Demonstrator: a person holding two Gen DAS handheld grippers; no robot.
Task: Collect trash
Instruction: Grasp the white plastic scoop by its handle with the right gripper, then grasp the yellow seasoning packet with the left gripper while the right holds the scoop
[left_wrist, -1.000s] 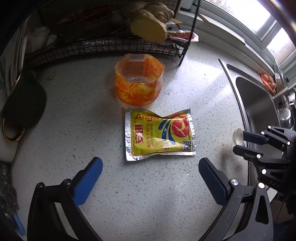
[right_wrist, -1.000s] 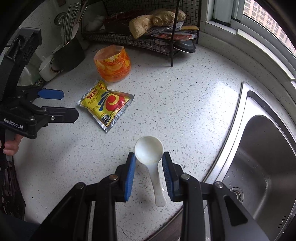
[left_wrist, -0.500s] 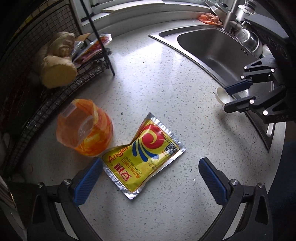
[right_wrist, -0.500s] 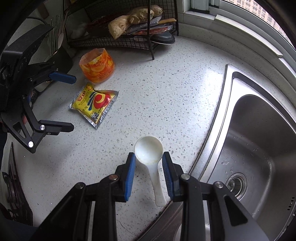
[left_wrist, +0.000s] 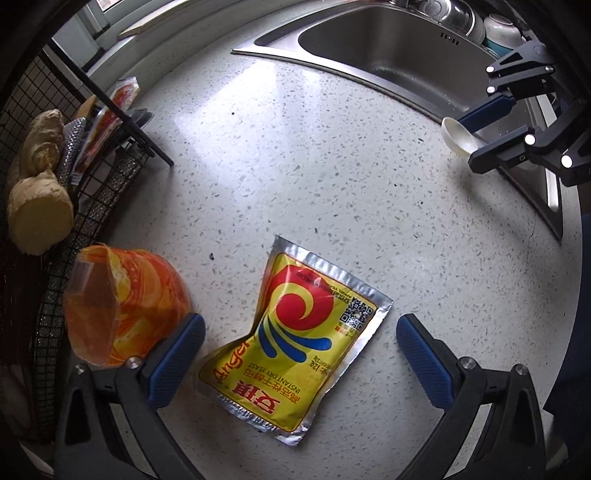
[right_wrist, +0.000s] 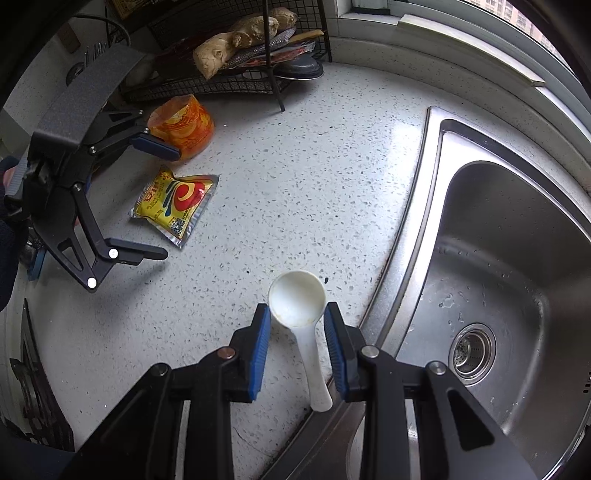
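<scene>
We rolled left gripper, jaws still spread; yeast packet now between them, logo swung toward 12 o'clock. Right gripper unchanged, pinching white spoon by sink.

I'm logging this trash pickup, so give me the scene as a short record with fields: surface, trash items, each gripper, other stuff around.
surface: speckled white countertop beside a steel sink
trash 1: yellow yeast packet, flat on the counter
trash 2: orange wrapper, near the wire rack
left gripper: open, jaws astride the yeast packet
right gripper: shut on a white spoon
on the rack: ginger root
</scene>
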